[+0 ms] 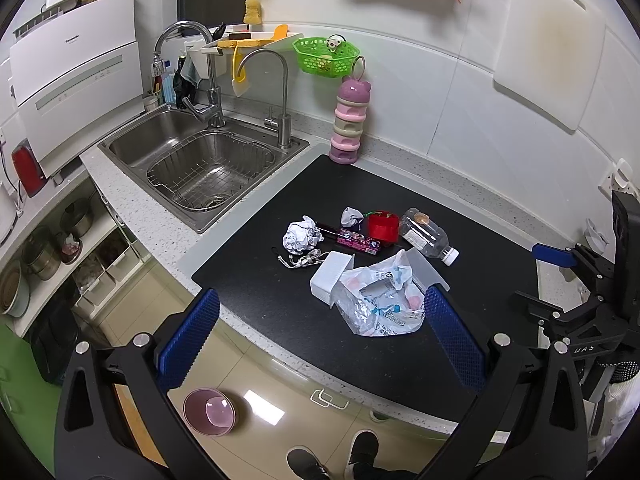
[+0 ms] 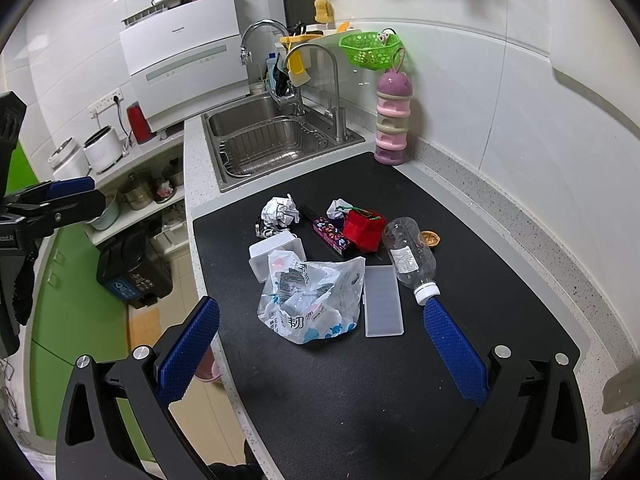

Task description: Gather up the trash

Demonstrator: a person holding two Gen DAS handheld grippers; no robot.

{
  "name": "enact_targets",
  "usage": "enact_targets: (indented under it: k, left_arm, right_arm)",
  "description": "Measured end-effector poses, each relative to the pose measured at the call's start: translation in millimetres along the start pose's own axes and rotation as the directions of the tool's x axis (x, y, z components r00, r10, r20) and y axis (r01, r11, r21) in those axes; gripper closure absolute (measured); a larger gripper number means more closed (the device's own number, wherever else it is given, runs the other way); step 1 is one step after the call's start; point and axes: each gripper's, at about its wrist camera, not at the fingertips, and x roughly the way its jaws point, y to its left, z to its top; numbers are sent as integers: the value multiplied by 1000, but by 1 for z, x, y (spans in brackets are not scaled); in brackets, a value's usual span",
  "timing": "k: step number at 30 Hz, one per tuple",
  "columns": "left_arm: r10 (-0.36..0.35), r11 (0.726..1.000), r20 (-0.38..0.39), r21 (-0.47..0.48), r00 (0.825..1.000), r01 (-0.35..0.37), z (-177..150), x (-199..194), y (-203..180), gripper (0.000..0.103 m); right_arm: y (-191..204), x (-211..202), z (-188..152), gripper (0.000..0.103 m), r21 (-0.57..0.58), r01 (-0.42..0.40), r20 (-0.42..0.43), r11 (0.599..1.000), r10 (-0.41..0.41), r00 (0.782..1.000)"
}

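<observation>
The trash sits heaped mid-way on the black mat (image 2: 400,380): a crumpled plastic bag (image 2: 310,300) nearest, a clear bottle (image 2: 410,258) on its side, a paper ball (image 2: 280,210), and what looks like a red pouch (image 2: 364,230). The left gripper (image 1: 320,320) and right gripper (image 2: 320,322) hover spread wide, empty.

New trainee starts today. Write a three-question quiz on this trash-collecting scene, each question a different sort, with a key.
1. True or false: the clear plastic bottle stands upright on the black mat.
2. What lies nearest the crumpled plastic bag? A) flat clear lid B) green basket C) stacked pink container
3. Fill in: the jaws of the left gripper and of the right gripper are both ____.

Key: 1 false, it lies on its side; 2 A; 3 open.
</observation>
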Motion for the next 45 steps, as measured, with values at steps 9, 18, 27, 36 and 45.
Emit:
enact_targets:
  k: [9,18,27,36,45]
  left_arm:
    - [-5,1000,-2,0,1000,5,0,5,0,3]
    - [-3,1000,-1,1,1000,3,1,4,-2,3]
    - [-4,1000,-2,1,1000,4,1,4,-2,3]
    - [-5,1000,-4,3,1000,5,1,10,-6,3]
    - [-6,1000,-5,4,1000,6,1,13,-8,3]
  right_arm:
    - [1,1,1,5,0,0,0,1000,0,1000]
    - [1,2,0,5,0,1,-1,1000,-1,1000]
    - [1,1,0,5,-1,1,-1,1000,-1,1000]
    - [1,1,0,5,-1,2,-3,1000,-2,1000]
    - [-1,3,1,5,0,1,-4,1000,-1,1000]
